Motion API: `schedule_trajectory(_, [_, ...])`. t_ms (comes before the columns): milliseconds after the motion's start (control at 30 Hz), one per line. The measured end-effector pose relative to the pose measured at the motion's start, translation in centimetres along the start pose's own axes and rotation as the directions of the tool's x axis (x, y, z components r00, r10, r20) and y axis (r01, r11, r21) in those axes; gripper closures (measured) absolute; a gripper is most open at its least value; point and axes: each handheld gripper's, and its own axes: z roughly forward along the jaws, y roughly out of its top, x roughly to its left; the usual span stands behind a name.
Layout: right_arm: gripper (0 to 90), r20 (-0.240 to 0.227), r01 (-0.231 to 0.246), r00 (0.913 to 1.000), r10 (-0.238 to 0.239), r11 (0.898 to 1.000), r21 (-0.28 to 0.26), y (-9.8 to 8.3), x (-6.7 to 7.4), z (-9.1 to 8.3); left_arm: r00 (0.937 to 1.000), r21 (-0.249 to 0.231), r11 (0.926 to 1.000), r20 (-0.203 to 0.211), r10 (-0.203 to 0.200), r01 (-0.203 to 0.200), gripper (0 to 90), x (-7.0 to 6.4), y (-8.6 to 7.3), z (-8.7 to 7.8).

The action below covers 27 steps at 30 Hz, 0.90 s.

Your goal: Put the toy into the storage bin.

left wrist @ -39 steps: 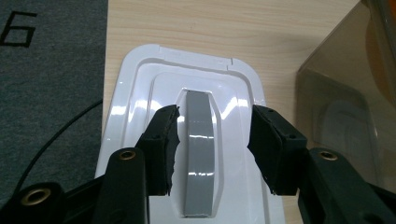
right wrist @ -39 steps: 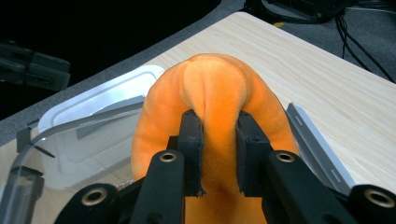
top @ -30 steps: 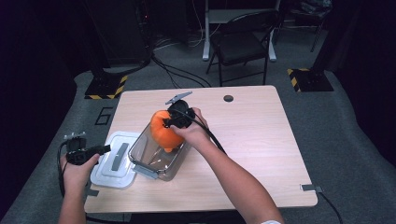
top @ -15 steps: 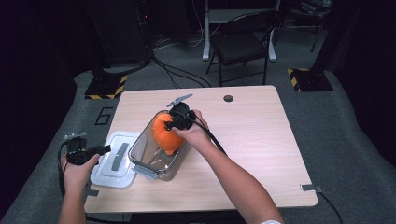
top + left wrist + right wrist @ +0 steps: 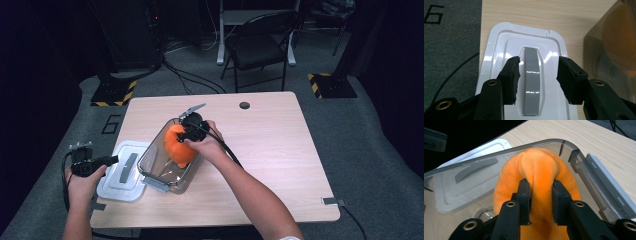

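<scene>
Your right hand-held gripper (image 5: 541, 195) is clamped on the orange plush pumpkin (image 5: 539, 170), holding it inside the clear container (image 5: 170, 172) on the counter (image 5: 280, 150). Your left hand-held gripper (image 5: 539, 75) hovers with jaws apart over the white lid (image 5: 499, 45); they straddle its grey handle (image 5: 532, 82) without touching.

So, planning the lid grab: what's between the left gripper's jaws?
The lid's grey handle, untouched between the left gripper's open jaws, in the left gripper view.
</scene>
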Motion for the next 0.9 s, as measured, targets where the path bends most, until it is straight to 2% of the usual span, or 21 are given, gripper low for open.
schedule_trajectory(133, [69.7, 0.003, 0.01, 0.9999, -0.011, 1.0, 0.019, -0.3, 0.0, 0.4, 1.0, 0.003, 1.0, -0.002, 0.0, 0.0, 52.0, 0.0, 0.0, 0.1])
schedule_trajectory(233, [68.5, 0.005, 0.0, 1.0, 0.0, 0.999, 0.035, -0.4, 0.0, 0.7, 1.0, 0.003, 1.0, -0.002, -0.001, 0.001, 51.9, 0.0, 0.0, 0.1])
schedule_trajectory(333, [66.1, 0.006, 0.016, 0.9998, -0.017, 0.998, 0.053, -0.6, -0.2, 1.1, 0.9999, -0.002, 0.9999, -0.001, -0.011, 0.011, 52.0, 0.0, -0.1, 0.1])
schedule_trajectory(567, [64.4, 0.005, 0.02, 0.9998, -0.021, 0.998, 0.06, -0.6, -0.2, 1.0, 1.0, 0.002, 1.0, -0.002, -0.003, 0.003, 52.0, 0.1, 0.0, 0.0])
schedule_trajectory(733, [59.7, -0.003, 0.025, 0.9997, -0.025, 0.998, 0.062, -0.6, -0.1, 0.9, 1.0, -0.001, 1.0, 0.0, -0.001, 0.001, 52.0, 0.1, 0.0, -0.1])
schedule_trajectory(900, [57.2, 0.0, 0.033, 0.9995, -0.033, 0.998, 0.059, -0.6, 0.0, 0.8, 0.9999, -0.004, 0.9999, 0.0, -0.011, 0.011, 52.0, 0.1, 0.0, -0.1])
